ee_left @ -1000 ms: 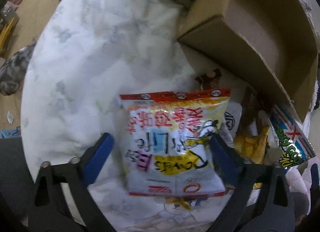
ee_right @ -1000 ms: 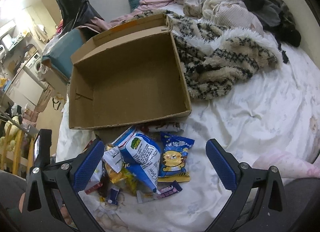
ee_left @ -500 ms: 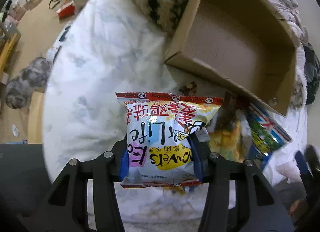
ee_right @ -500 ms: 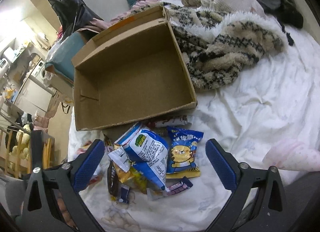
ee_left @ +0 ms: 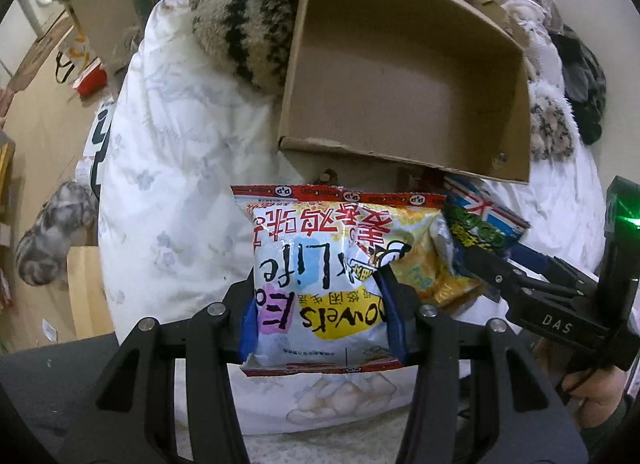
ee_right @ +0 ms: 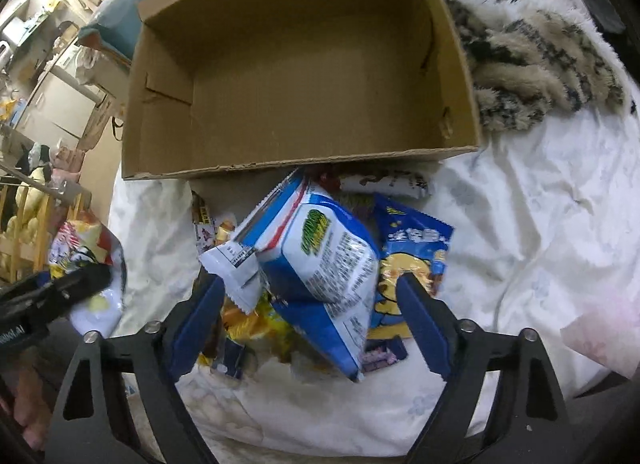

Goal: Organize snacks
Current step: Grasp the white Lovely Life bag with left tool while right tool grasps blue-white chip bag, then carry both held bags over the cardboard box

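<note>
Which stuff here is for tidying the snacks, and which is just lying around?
For the job:
white snack bag, gripped by left gripper
blue-and-white snack bag
blue cat snack bag
cardboard box
right gripper, open

Just lying about:
striped fuzzy blanket
white bedsheet

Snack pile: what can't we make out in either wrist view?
- Right wrist: snacks under the blue-and-white bag, which covers them.
- Both: pile's far edge, tucked under the cardboard box rim.
- Left wrist: held white snack bag hides the bed beneath; right claw covers neighbouring packets.
</note>
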### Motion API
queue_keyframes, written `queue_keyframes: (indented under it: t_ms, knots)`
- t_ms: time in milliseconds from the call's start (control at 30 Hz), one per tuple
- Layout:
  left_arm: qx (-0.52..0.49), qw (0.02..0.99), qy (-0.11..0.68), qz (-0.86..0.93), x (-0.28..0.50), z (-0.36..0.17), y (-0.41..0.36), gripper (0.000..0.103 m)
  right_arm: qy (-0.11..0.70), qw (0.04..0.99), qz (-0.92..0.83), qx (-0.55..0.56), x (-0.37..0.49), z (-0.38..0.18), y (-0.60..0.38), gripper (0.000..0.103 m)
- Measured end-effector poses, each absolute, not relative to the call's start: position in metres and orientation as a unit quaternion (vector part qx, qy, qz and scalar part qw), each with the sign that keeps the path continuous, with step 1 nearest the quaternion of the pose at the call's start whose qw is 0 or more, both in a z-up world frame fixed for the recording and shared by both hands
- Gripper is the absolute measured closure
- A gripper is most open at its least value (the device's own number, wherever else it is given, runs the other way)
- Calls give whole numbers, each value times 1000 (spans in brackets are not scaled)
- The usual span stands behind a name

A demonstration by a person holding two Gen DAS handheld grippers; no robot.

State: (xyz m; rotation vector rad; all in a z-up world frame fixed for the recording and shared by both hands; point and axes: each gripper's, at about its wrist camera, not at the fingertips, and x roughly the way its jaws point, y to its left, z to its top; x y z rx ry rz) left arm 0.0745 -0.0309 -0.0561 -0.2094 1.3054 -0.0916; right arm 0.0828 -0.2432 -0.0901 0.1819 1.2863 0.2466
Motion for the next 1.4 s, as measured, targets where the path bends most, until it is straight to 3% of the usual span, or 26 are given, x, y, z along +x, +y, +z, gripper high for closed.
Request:
queue_keyframes:
  t_ms: [200, 267, 333, 533, 933, 1100, 1400]
  knots:
    - [-101, 798, 593, -38, 76, -56, -27, 57, 592, 792, 118, 90, 91, -97, -235, 21]
    - [-104, 796, 595, -37, 75, -58, -27, 57, 588, 797, 111, 82, 92, -99, -234, 38]
    - [-103, 795, 596, -37, 75, -59, -28, 57, 586, 797, 111, 94, 93, -96, -239, 46]
    - [-99, 806, 582, -42, 74, -51, -30, 57, 570, 808, 111, 94, 83, -80, -248, 58]
    - [-111, 811, 573, -48, 74, -35, -35, 57, 511, 839, 129, 132, 46, -32, -276, 60]
    - [-82, 840, 532, -62, 76, -11, -38, 57, 494, 849, 140, 122, 56, -14, -280, 60]
    - [-62, 852, 516, -60, 72, -14, -53, 57, 479, 856, 148, 128, 48, -10, -286, 60]
